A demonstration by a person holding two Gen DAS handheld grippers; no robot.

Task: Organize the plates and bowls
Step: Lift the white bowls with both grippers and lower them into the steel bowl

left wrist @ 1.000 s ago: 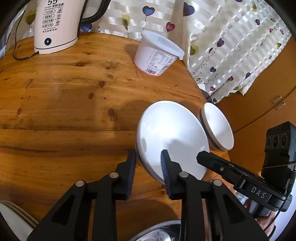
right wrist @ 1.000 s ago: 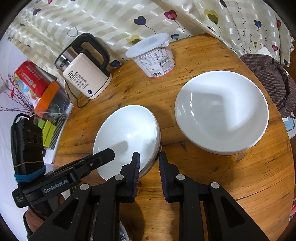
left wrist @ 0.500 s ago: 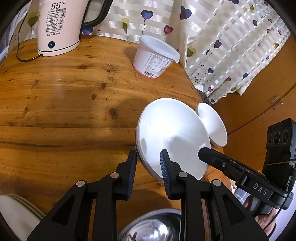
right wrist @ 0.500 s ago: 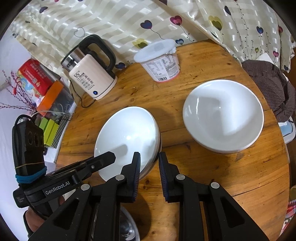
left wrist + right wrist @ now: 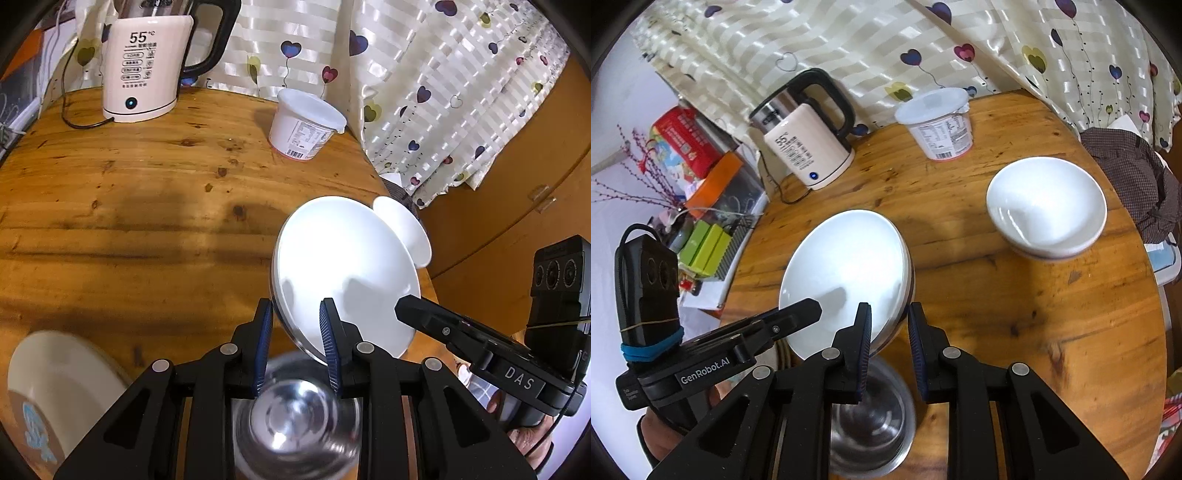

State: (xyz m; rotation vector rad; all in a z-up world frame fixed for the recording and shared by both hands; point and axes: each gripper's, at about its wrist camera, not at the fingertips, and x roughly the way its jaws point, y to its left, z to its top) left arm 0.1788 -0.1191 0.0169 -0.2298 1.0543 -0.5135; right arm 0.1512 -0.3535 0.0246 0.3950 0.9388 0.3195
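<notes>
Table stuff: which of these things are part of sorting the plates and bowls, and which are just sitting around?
Part of the job:
white bowls held by the left gripper and right gripper
second white bowl stack
steel bowl
patterned plate

Just lying about:
kettle
lidded tub
dark cloth

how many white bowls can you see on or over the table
2 for sure: one held bowl gripped at its rim by both grippers, one stack resting near the table's right edge. Layered rims suggest each may hide more bowls.
</notes>
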